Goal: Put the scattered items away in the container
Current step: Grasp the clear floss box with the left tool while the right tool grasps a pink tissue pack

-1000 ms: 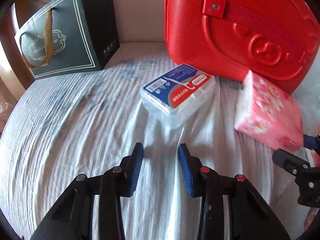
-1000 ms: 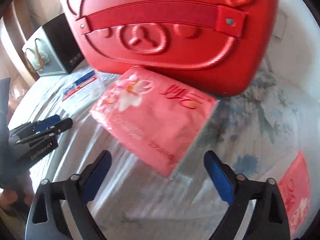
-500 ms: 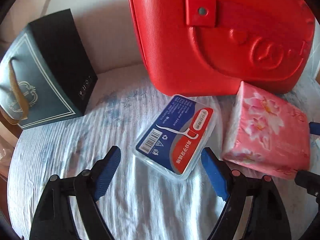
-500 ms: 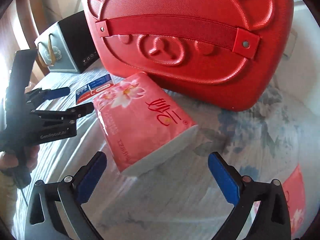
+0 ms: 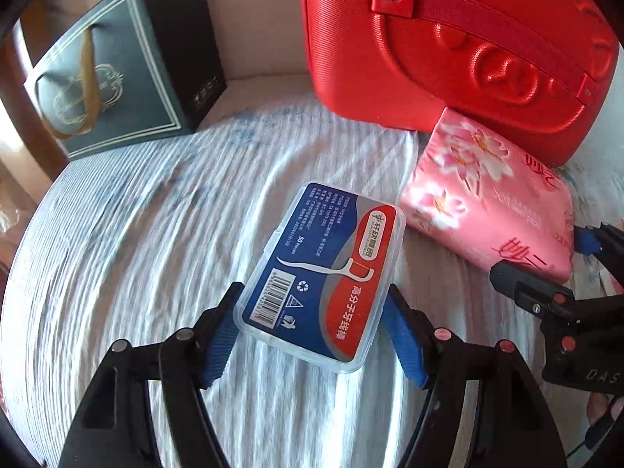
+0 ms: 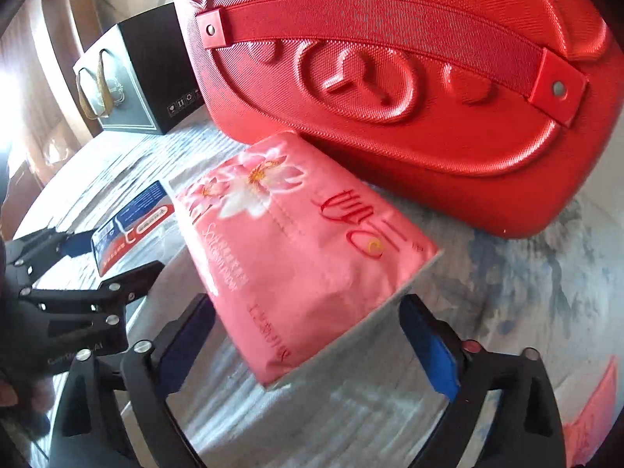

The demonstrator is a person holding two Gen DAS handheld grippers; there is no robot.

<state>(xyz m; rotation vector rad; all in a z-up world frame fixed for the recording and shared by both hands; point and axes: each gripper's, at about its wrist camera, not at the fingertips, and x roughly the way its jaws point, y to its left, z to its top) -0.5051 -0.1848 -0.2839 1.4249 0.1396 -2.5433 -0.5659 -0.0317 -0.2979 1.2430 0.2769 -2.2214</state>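
So from the left wrist camera we get the floss pick box [image 5: 321, 273] square on, lying flat on the pale ribbed bedspread [image 5: 128, 257], and the label's readable there: a barcode, a recycling mark, "50" pieces, a drawing of a floss pick and Chinese writing on the red band; in the right wrist view that same box [image 6: 130, 224] is just a sliver off to the left. The right camera instead gives us the top of the pink tissue pack [image 6: 308, 249] with its white flowers, red Chinese brand characters and some pale lettering too blurred to read, plus another pink packet [image 6: 596, 409] at the far right edge that the left camera doesn't show. Both views catch the red hard case [image 5: 460, 46] standing right behind the items, and the dark gift bag [image 5: 117, 74] with gold handles further left. The left gripper [image 5: 312, 331] is closing, the box's near end between its blue pads, pretty much touching both sides. The right gripper [image 6: 308, 347] is closing too, the tissue pack between its pads, gaps still on both sides
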